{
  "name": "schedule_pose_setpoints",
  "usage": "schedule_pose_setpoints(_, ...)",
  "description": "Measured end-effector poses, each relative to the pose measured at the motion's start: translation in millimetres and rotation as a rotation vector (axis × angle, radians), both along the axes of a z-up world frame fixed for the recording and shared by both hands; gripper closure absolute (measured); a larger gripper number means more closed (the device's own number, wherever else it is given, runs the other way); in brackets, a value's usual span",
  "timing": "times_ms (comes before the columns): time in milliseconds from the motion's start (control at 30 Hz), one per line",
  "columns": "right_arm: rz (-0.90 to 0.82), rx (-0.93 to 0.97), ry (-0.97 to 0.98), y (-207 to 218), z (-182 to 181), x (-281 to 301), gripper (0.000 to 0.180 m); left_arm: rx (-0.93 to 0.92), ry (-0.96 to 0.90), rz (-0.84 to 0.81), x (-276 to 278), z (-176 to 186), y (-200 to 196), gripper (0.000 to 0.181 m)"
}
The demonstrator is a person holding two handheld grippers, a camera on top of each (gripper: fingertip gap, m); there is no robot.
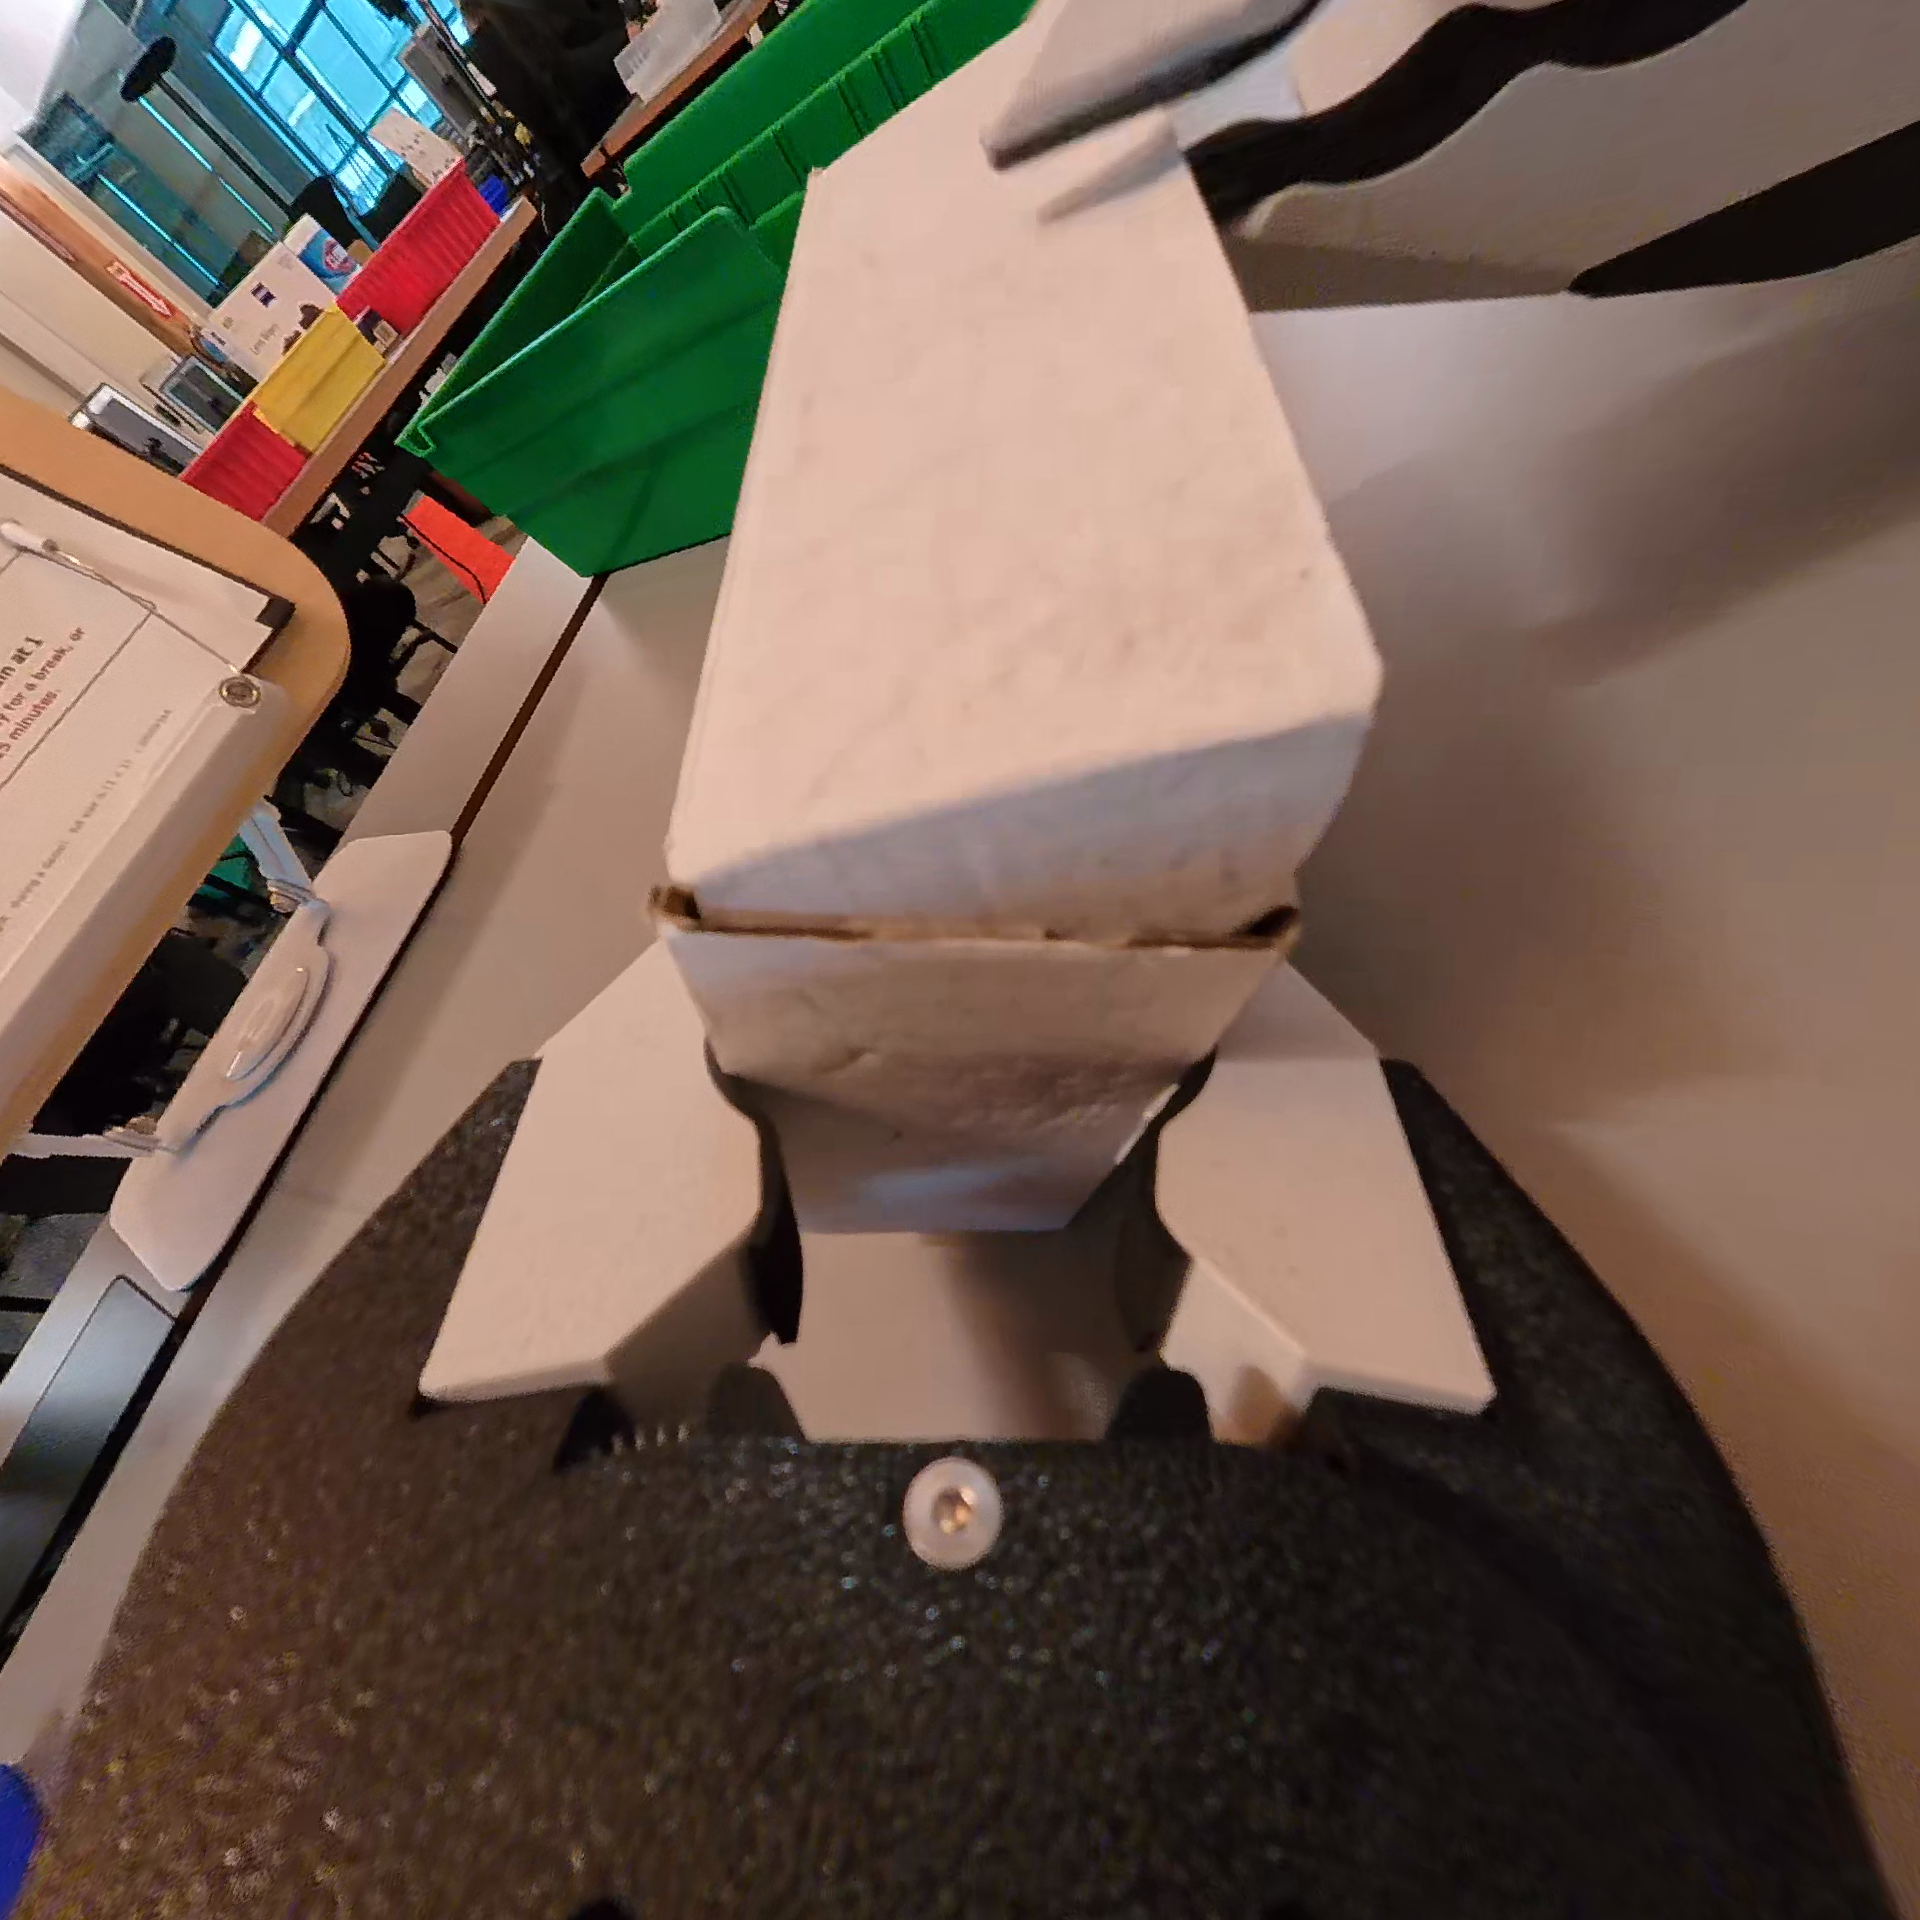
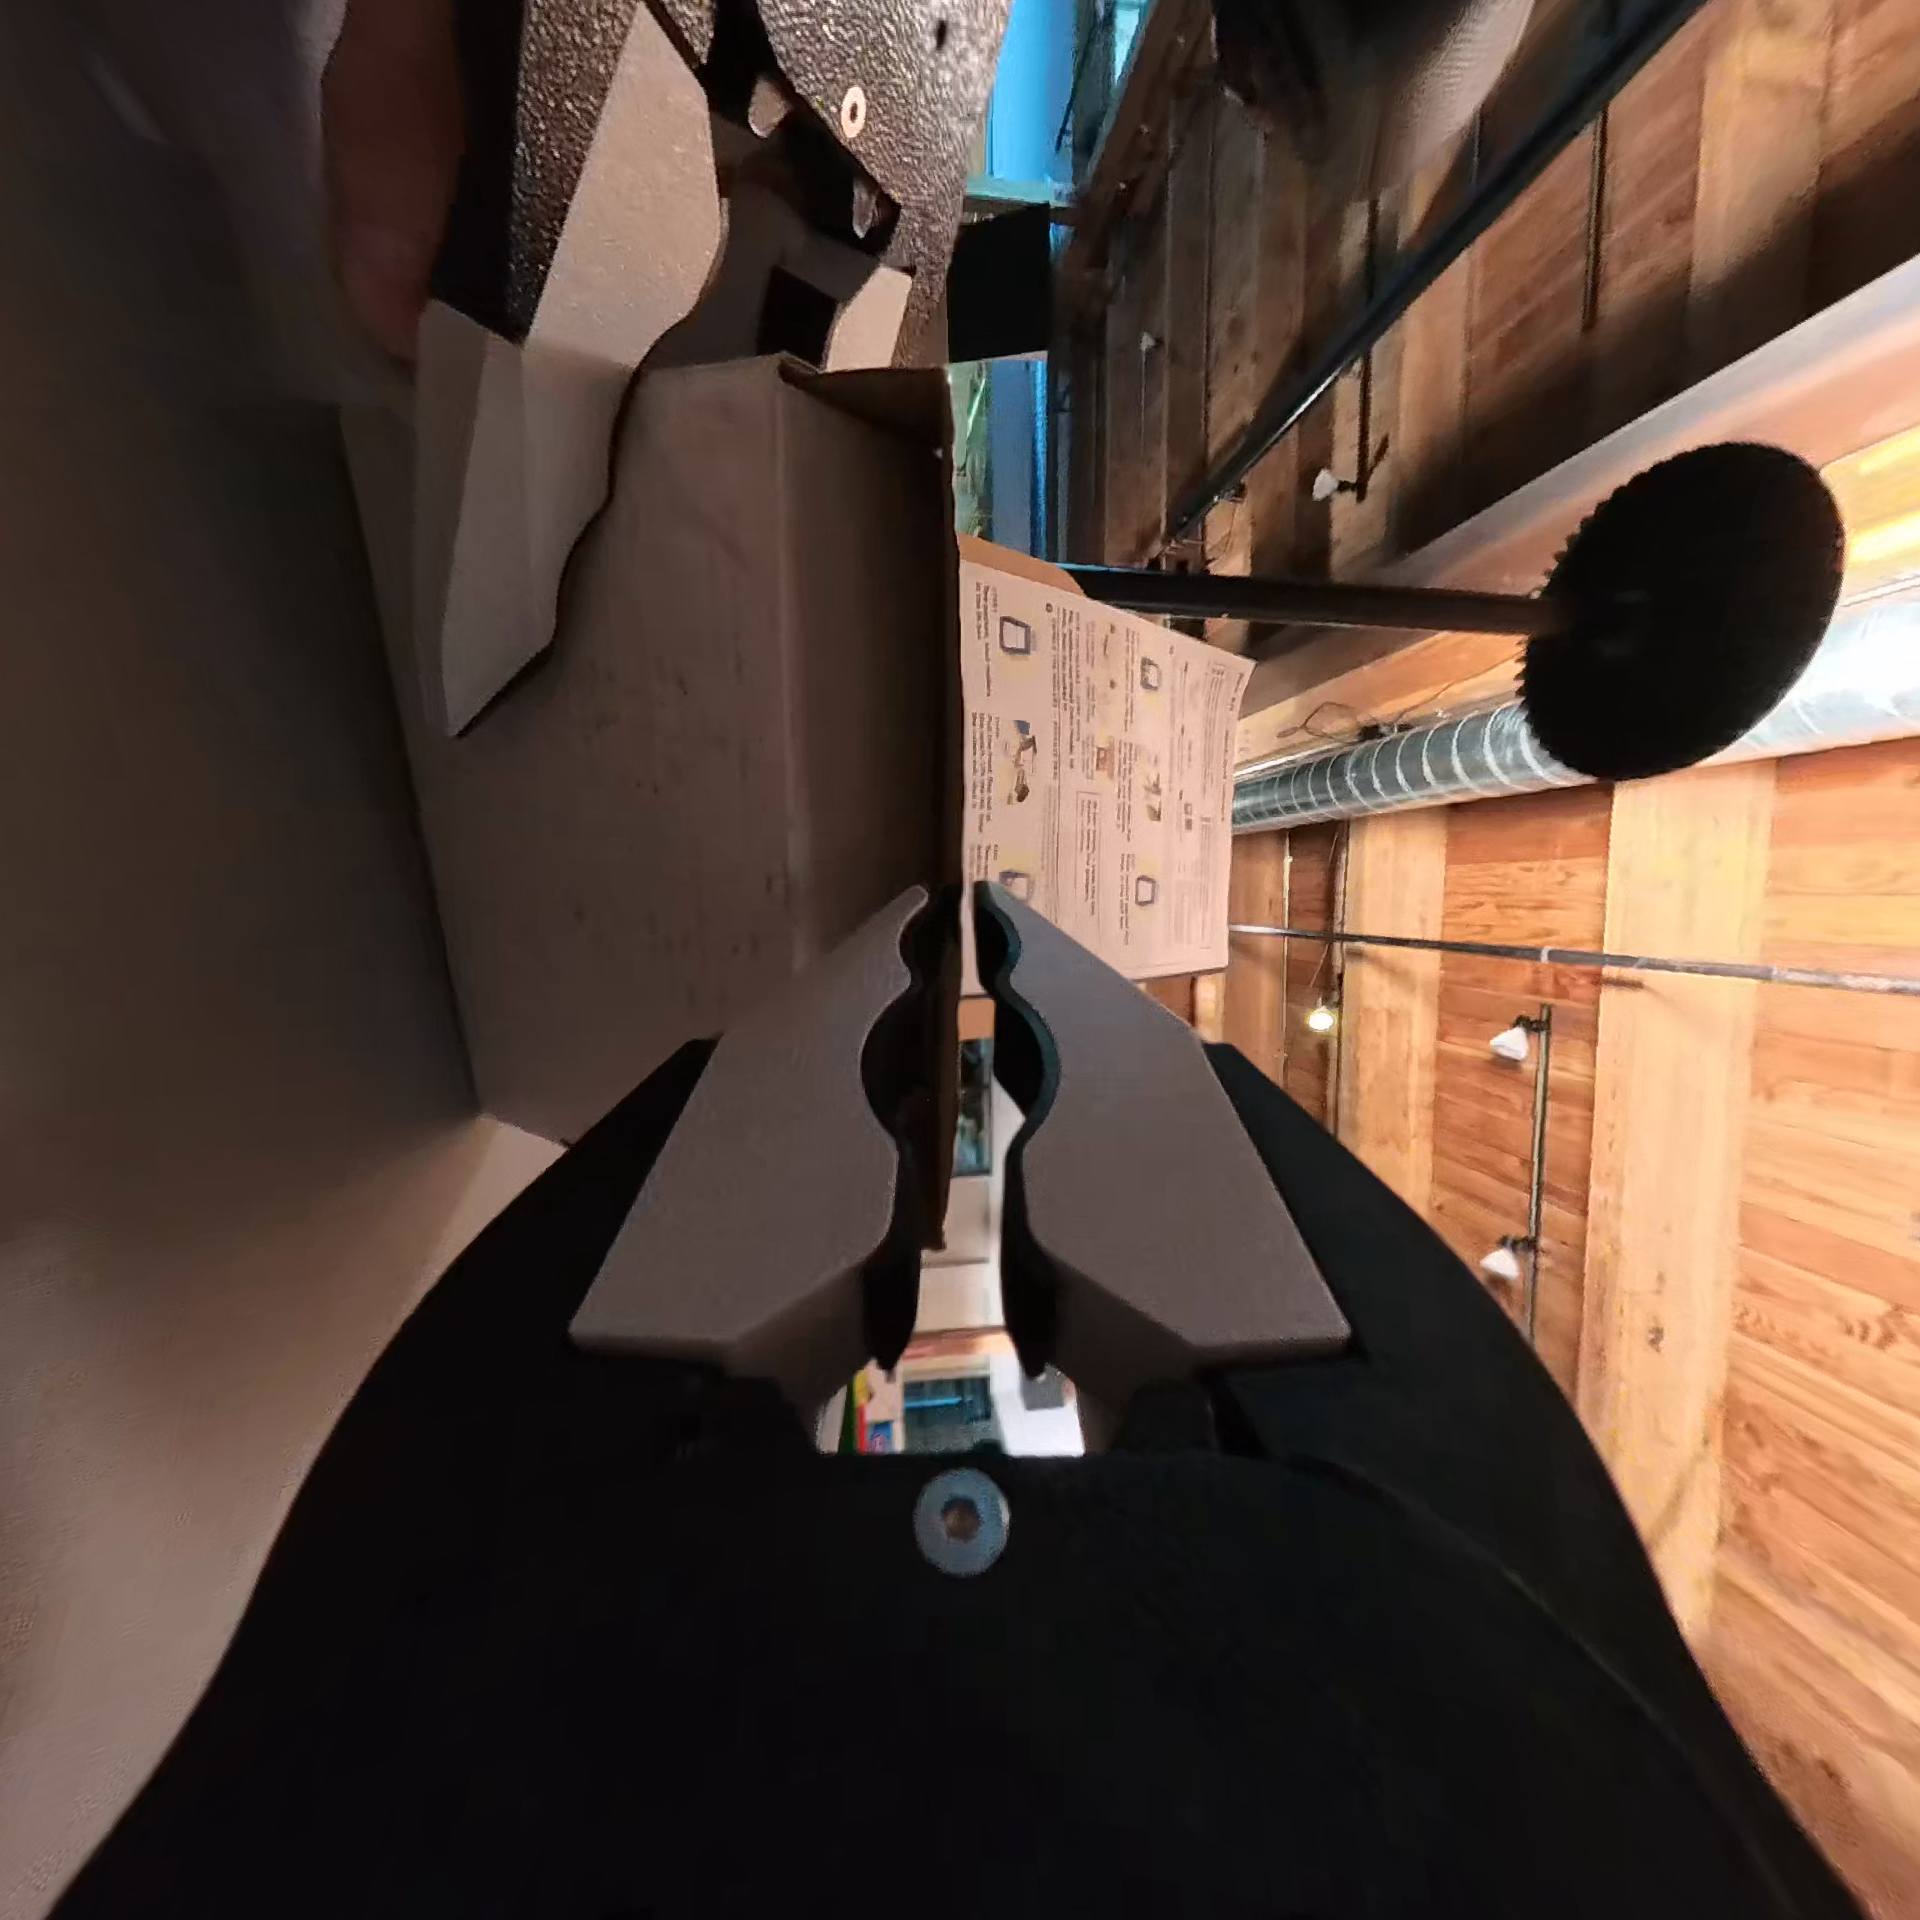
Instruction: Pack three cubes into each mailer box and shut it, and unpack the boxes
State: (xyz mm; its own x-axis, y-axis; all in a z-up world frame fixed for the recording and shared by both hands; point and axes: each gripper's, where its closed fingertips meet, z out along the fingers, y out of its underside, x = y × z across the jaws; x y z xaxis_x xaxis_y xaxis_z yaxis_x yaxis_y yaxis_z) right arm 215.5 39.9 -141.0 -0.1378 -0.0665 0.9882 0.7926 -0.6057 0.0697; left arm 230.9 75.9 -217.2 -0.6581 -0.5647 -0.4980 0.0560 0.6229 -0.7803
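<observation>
A white mailer box (image 1: 1018, 571) lies lengthwise in front of my left gripper (image 1: 961, 1091), which is shut on its near end, one finger on each side. The fingers (image 1: 1143, 94) of my right gripper show at the box's far end. In the right wrist view the box (image 2: 707, 727) is seen from the other end. My right gripper (image 2: 951, 899) is shut on the brown edge of its cardboard flap (image 2: 943, 623). The left gripper (image 2: 769, 312) holds the far end there, with a hand beside it. No cubes are in view.
The box is over a grey table (image 1: 1558, 935). Green bins (image 1: 603, 416) stand at the table's far left, red and yellow bins (image 1: 312, 395) behind them. A printed sheet on a board (image 1: 94, 727) is at the left. Another printed sheet (image 2: 1101, 779) and a round black object on a pole (image 2: 1683, 613) stand beyond the box.
</observation>
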Motion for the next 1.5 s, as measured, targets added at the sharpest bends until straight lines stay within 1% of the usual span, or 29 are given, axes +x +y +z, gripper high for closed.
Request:
schedule_pose_setpoints(33, 0.015, -0.004, -0.032, 2, 1, -2, 0.172, 0.011, -0.013, -0.004, -1, 0, -1, 0.109)
schedule_pose_setpoints(67, 0.017, -0.033, -0.072, 4, -1, -2, 0.170, 0.023, -0.029, -0.008, -2, 0, -1, 0.109)
schedule_pose_setpoints(100, 0.001, -0.072, -0.095, 4, -5, 0, 0.179, 0.034, -0.042, -0.008, -2, 0, -2, 0.109)
schedule_pose_setpoints(133, -0.007, -0.071, -0.092, 4, -5, 1, 0.180, 0.037, -0.045, -0.006, -2, 0, -2, 0.109)
schedule_pose_setpoints(233, 0.007, -0.060, 0.104, 3, -2, 0, 0.180, 0.046, -0.060, -0.006, -2, 0, -1, 0.109)
schedule_pose_setpoints(433, 0.031, -0.229, 0.454, -2, 5, -10, 0.180, 0.093, -0.134, -0.037, -5, 0, -3, 0.109)
schedule_pose_setpoints(533, 0.038, -0.285, 0.546, -3, 6, -14, 0.180, 0.114, -0.173, -0.042, -5, 0, -2, 0.108)
schedule_pose_setpoints(633, 0.018, -0.328, 0.701, -4, 2, -22, 0.179, 0.200, -0.264, -0.050, -6, 0, 4, 0.103)
schedule_pose_setpoints(700, -0.027, -0.344, 0.706, -4, 4, -21, 0.179, 0.188, -0.321, 0.036, -2, 9, 15, 0.099)
schedule_pose_setpoints(733, -0.052, -0.356, 0.686, -5, 5, -19, 0.179, 0.177, -0.320, 0.071, -4, 13, 23, 0.096)
schedule_pose_setpoints(800, -0.081, -0.378, 0.700, -6, 4, -17, 0.179, 0.144, -0.263, 0.098, -18, 17, 36, 0.093)
schedule_pose_setpoints(867, -0.092, -0.357, 0.734, -6, 8, -16, 0.179, 0.077, -0.213, 0.111, -41, 26, 45, 0.106)
schedule_pose_setpoints(900, -0.096, -0.354, 0.755, -6, 8, -17, 0.180, 0.034, -0.213, 0.106, -55, 34, 44, 0.121)
schedule_pose_setpoints(933, -0.095, -0.350, 0.775, -6, 9, -18, 0.180, -0.003, -0.227, 0.074, -72, 42, 38, 0.149)
schedule_pose_setpoints(967, -0.091, -0.332, 0.791, -4, 11, -19, 0.179, -0.017, -0.259, 0.030, -88, 48, 30, 0.167)
schedule_pose_setpoints(1000, -0.089, -0.310, 0.805, -2, 13, -18, 0.179, -0.014, -0.300, 0.016, -99, 54, 23, 0.180)
schedule_pose_setpoints(1067, -0.102, -0.306, 0.834, 0, 13, -19, 0.179, 0.029, -0.307, 0.034, -108, 54, 9, 0.181)
schedule_pose_setpoints(1100, -0.106, -0.315, 0.834, 1, 13, -21, 0.179, 0.077, -0.315, 0.079, -105, 54, 5, 0.181)
schedule_pose_setpoints(1167, -0.117, -0.320, 0.838, 2, 13, -24, 0.179, 0.217, -0.393, 0.170, -95, 63, -1, 0.181)
schedule_pose_setpoints(1200, -0.125, -0.323, 0.848, 3, 13, -25, 0.179, 0.284, -0.402, 0.186, -90, 65, -7, 0.181)
schedule_pose_setpoints(1300, -0.122, -0.343, 0.890, 4, 12, -32, 0.179, 0.392, -0.449, 0.259, -69, 75, -18, 0.181)
schedule_pose_setpoints(1400, -0.112, -0.365, 0.911, 5, 15, -35, 0.179, 0.482, -0.489, 0.349, -51, 83, -17, 0.181)
schedule_pose_setpoints(1500, -0.070, -0.361, 0.956, 11, 21, -38, 0.180, 0.526, -0.448, 0.394, -43, 72, -12, 0.181)
